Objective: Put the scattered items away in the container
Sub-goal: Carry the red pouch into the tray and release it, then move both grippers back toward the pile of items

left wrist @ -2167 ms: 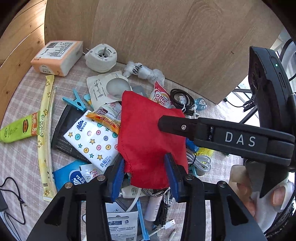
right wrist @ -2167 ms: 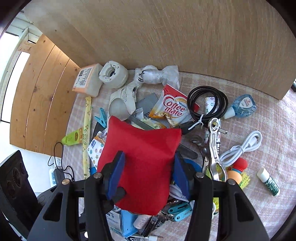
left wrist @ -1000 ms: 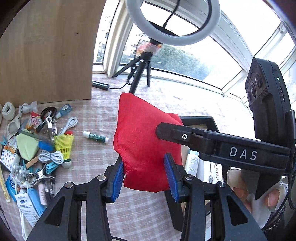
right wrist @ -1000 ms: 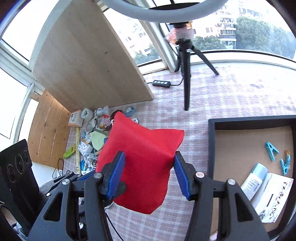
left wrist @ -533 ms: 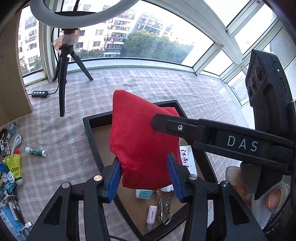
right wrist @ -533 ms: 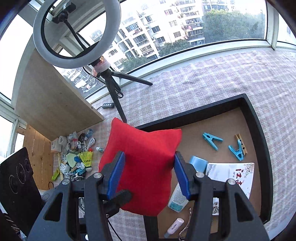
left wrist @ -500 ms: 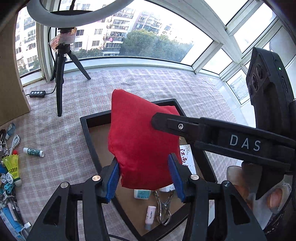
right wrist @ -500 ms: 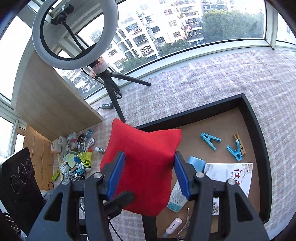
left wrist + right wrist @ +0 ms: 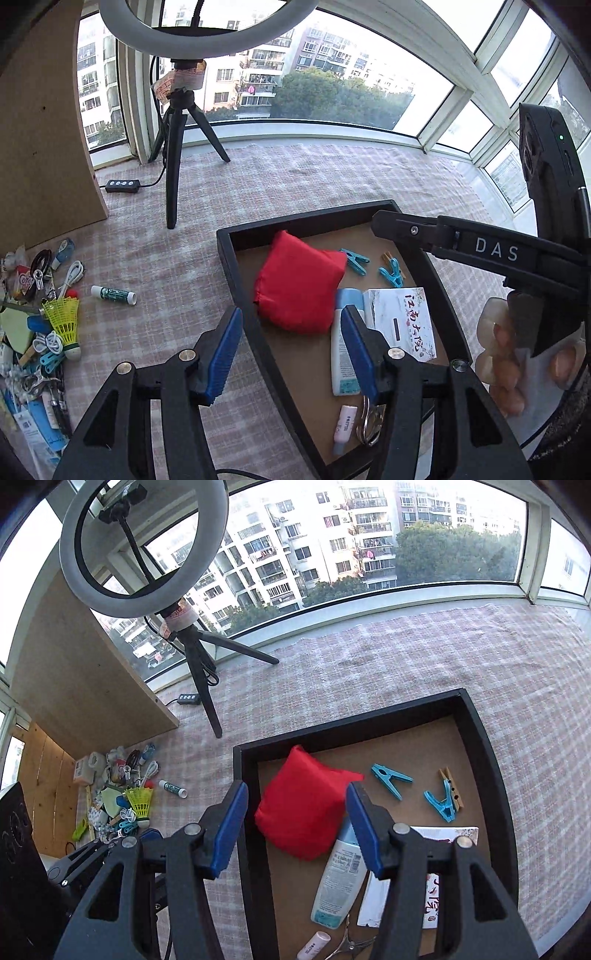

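Observation:
A red cloth pouch lies in the near left corner of the black tray, leaning on a white and blue bottle. My left gripper hovers above it, its jaws opening, blue pads clear of the cloth. Also above the pouch, my right gripper is open with nothing pressed between its pads. One of the right gripper's fingers reaches over the tray in the left wrist view. The scattered items lie far to the left.
The tray also holds blue clothespins, a booklet, a small tube and a metal clip. A ring light on a tripod stands behind, beside a wooden board. A glue stick lies apart from the pile.
Both grippers carried the red pouch from the pile to above the tray. Their jaws have since widened and the pouch has dropped into the tray, free of both.

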`<state>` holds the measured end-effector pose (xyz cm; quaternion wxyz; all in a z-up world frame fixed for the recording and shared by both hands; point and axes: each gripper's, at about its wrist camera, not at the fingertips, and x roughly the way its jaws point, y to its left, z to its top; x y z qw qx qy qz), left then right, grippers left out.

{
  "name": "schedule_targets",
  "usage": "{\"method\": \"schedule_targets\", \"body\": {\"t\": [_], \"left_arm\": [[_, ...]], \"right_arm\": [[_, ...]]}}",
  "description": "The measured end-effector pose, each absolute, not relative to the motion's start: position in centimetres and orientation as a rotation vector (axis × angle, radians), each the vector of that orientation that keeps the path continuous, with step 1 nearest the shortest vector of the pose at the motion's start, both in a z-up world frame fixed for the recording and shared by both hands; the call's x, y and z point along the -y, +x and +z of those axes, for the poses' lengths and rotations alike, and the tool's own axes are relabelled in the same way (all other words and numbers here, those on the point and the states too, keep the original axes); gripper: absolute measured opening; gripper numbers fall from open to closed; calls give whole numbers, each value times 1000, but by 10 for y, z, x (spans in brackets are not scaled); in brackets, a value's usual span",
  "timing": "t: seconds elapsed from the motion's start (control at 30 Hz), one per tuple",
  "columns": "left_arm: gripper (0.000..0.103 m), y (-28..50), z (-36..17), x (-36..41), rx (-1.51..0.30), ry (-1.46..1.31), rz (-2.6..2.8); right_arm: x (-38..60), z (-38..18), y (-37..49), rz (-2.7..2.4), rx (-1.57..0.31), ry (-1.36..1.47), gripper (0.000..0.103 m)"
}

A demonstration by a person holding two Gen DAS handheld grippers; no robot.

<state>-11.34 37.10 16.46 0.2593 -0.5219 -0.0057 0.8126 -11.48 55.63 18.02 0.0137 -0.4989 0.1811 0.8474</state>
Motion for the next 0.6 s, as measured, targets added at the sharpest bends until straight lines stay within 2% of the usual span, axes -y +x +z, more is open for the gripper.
{"method": "schedule_targets", "body": {"t": [0.3,0.6], "left_arm": [[54,-104,147,-298,51,-1485,2299],[56,-75,116,-194,142,-1620,2442]], "right_arm": [[-513,165,-128,2709,-441,-1648,55],[-452,149,-138,2835,-229,-1721,55]]}}
